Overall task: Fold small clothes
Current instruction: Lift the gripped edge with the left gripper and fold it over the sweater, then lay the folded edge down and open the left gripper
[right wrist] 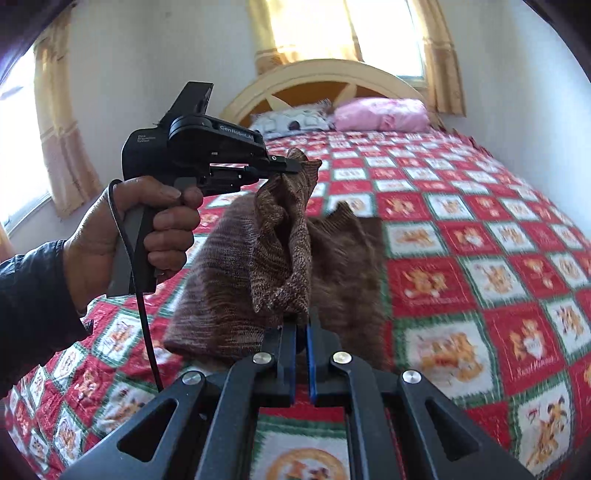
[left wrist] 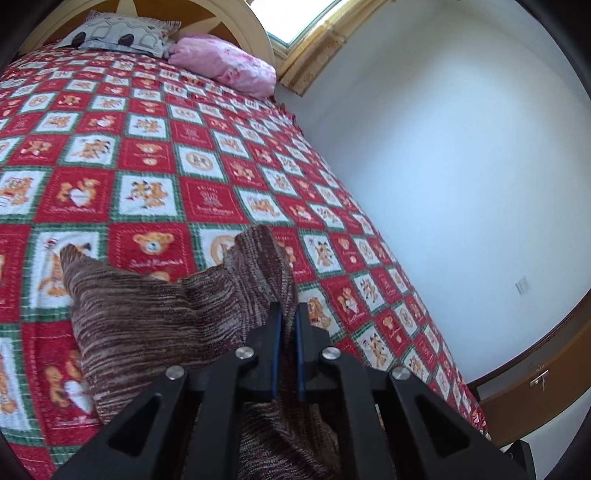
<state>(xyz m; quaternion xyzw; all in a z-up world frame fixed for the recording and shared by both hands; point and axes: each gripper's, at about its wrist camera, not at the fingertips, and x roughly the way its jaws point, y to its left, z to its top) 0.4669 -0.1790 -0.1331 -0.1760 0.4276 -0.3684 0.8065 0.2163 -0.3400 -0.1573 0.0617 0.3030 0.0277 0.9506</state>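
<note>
A small brown knitted garment hangs above the red checked bedspread, lifted at two points. My left gripper is shut on one edge of it; the cloth runs between its blue pads. In the right wrist view the left gripper shows from the side, held in a hand, pinching the garment's top corner. My right gripper is shut on a lower fold of the same garment. The rest of the garment sags toward the bed.
A patterned grey pillow and a pink pillow lie at the headboard. A white wall runs along the bed's right side. Curtained windows stand behind the headboard and at the left.
</note>
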